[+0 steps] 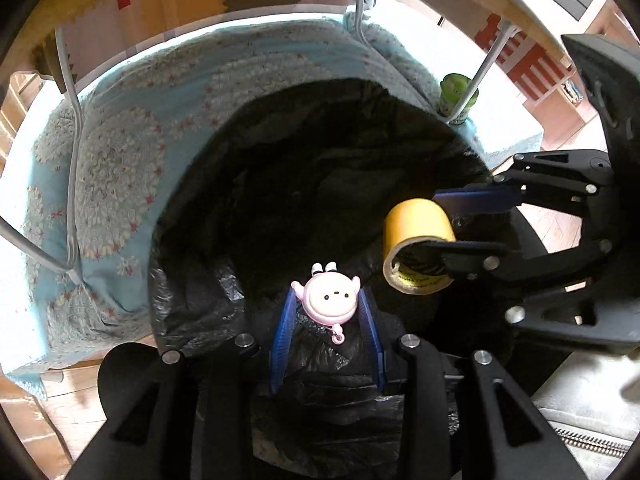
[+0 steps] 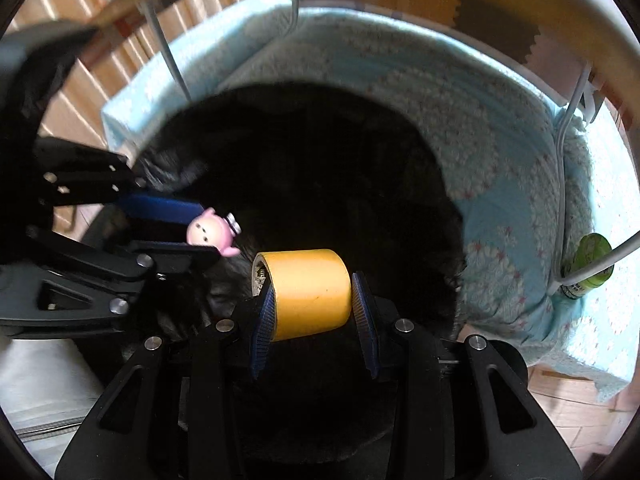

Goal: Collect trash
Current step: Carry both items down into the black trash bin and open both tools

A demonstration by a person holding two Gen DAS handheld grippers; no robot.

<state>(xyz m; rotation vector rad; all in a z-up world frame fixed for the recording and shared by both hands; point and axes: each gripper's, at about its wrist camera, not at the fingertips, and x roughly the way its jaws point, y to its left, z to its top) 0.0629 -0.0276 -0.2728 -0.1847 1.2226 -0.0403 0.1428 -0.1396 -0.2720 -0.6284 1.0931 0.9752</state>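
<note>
In the left wrist view, the left gripper [image 1: 327, 312] sits at lower centre, its blue ribbed jaws clamped on a small pink cartoon-figure toy [image 1: 328, 300]. The toy is round and glossy, with a pale face, three dark dots, stubby arms, two dark-and-white feet at its top and a small pink loop on a short chain hanging below. At right centre of the same frame, the right gripper [image 1: 444, 220] holds a roll of yellow tape [image 1: 418, 245]: one jaw lies on the smooth yellow outside, the other reaches inside the core, where dark printed lettering shows.

In the right wrist view, the right gripper [image 2: 314, 306] is at lower centre with the roll of yellow tape [image 2: 308, 294] pinched between its jaws, and the left gripper [image 2: 200, 230] enters from the left with the toy [image 2: 212, 233] at its tips.

Both items hang over the wide dark mouth of a black trash bag [image 1: 280, 184], whose crinkled plastic rim shows near the lower left. Behind the bag lies a light blue patterned blanket [image 1: 128, 152]. A green bottle [image 1: 456, 98] stands at the upper right.
</note>
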